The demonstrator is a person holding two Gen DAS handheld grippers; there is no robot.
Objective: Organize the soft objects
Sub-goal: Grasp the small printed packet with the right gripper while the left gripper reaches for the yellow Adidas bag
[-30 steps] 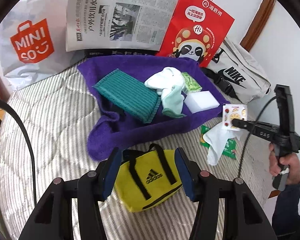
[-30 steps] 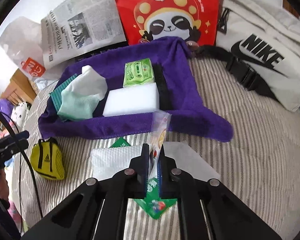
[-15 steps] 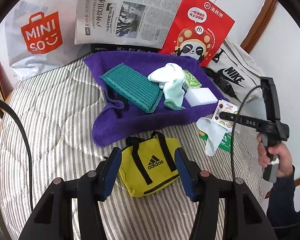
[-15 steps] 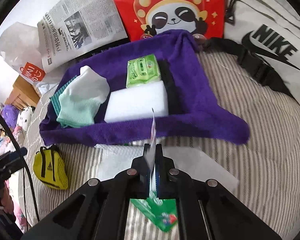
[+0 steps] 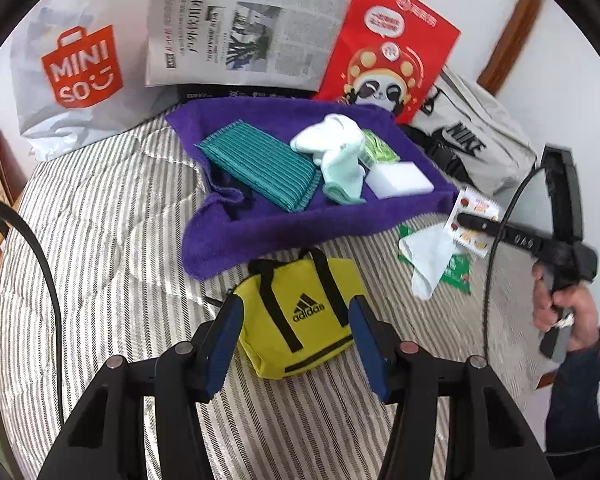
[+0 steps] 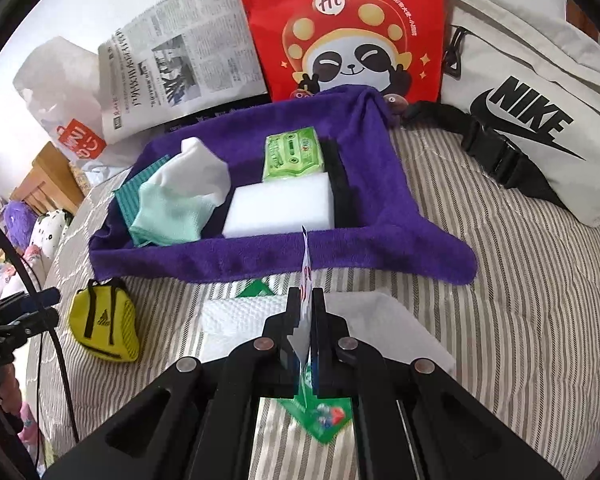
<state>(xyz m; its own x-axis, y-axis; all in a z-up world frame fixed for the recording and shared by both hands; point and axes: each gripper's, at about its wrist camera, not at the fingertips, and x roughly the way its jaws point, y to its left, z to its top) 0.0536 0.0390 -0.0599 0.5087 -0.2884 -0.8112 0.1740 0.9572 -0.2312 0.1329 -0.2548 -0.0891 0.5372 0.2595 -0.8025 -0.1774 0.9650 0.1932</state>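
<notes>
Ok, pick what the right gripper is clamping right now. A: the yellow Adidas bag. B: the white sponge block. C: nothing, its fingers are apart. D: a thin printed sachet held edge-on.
D: in the right wrist view the right gripper has its fingers shut on the thin printed sachet, while the white sponge block lies on the purple towel and the yellow Adidas bag sits apart on the bed.

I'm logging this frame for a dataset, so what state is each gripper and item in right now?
left gripper: open, straddling the bag, not closed on it
right gripper: shut on the printed packet
printed packet: lifted, held edge-up
yellow Adidas bag: lying on the bed
purple towel: spread out, holding items
white sponge: resting on the towel
white napkin: lying on the bed
</notes>
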